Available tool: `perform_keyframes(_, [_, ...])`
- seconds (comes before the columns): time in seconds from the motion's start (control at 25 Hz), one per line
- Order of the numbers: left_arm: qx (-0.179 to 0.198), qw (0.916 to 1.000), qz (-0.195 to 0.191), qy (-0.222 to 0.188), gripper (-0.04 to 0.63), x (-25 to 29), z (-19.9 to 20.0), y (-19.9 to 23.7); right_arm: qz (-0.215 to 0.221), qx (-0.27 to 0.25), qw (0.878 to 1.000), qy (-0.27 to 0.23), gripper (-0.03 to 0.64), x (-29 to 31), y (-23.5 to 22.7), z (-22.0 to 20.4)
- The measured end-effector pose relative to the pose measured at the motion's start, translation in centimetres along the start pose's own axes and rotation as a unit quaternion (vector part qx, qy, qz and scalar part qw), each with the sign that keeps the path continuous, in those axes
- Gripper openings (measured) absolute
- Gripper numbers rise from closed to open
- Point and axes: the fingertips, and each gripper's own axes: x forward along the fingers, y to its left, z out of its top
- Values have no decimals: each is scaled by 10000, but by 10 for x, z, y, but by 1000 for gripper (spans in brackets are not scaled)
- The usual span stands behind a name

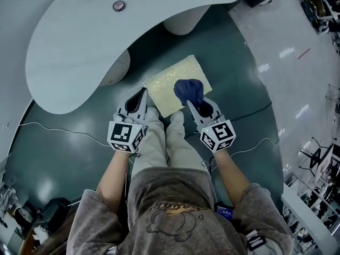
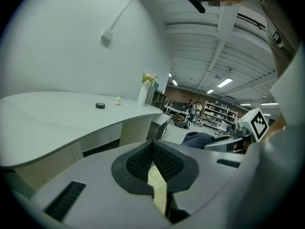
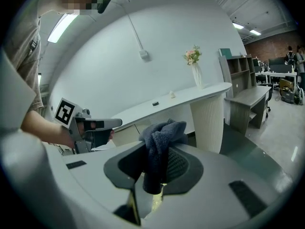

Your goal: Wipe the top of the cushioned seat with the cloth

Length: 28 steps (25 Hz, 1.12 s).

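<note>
The cushioned seat (image 1: 169,81) is a pale yellow square pad low on the dark floor, just ahead of my feet. A dark blue cloth (image 1: 188,91) is bunched on its right near part, with my right gripper (image 1: 195,105) shut on it. In the right gripper view the cloth (image 3: 161,133) sticks up out of the closed jaws. My left gripper (image 1: 142,94) hangs at the seat's left near corner, shut and holding nothing. A sliver of the seat (image 2: 158,191) shows under its pads.
A curved white desk (image 1: 79,52) with a small round black object (image 1: 119,5) wraps around the far left. Its white pedestal (image 1: 183,23) stands behind the seat. A thin cable (image 1: 53,127) runs across the floor. My shoes (image 1: 153,113) touch the seat's near edge.
</note>
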Motion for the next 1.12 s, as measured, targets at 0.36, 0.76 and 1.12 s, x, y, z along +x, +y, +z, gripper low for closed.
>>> perform_keyframes(0.36, [-132, 9998, 134, 68, 15, 38, -68, 37, 290, -56, 9993, 229, 94, 76, -21, -58])
perform_keyframes(0.76, [-312, 9988, 322, 192, 15, 48, -118, 63, 572, -247, 9959, 649, 94, 139, -26, -111])
perform_keyframes(1.12, [-453, 9967, 622, 276, 15, 34, -133, 88, 986, -330, 9893, 1020, 93, 192, 6, -155])
